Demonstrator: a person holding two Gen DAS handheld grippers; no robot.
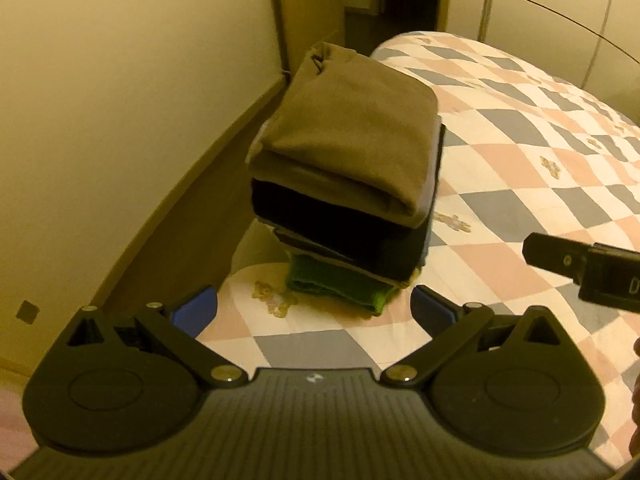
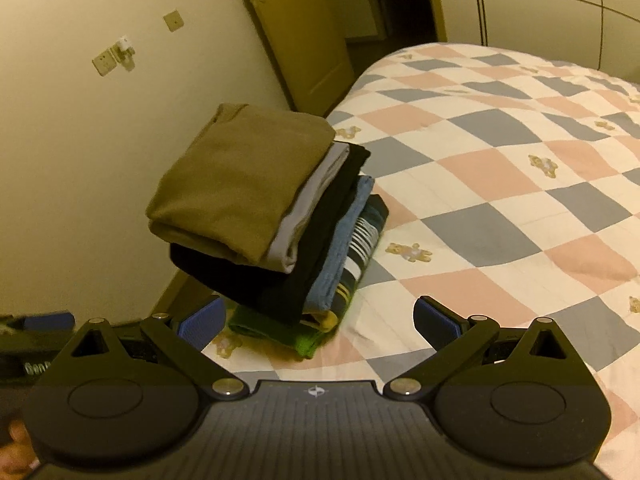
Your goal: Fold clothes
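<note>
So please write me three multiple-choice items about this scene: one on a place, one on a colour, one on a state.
1. Where does the pile of folded clothes stand?
A. In the middle of the bed
B. Near the bed's edge, on the wall side
C. On the floor

2. What colour is the top garment?
A. Olive brown
B. Red
C. White

3. How do the two grippers stand?
A. Both shut on cloth
B. One open, one shut
C. Both open and holding nothing

Answers:
1 B: the pile sits on the checked quilt beside the wall.
2 A: the top fold is olive brown, above grey, black, blue, striped and green layers.
3 C: the left gripper and right gripper show blue pads wide apart, nothing between.
</note>
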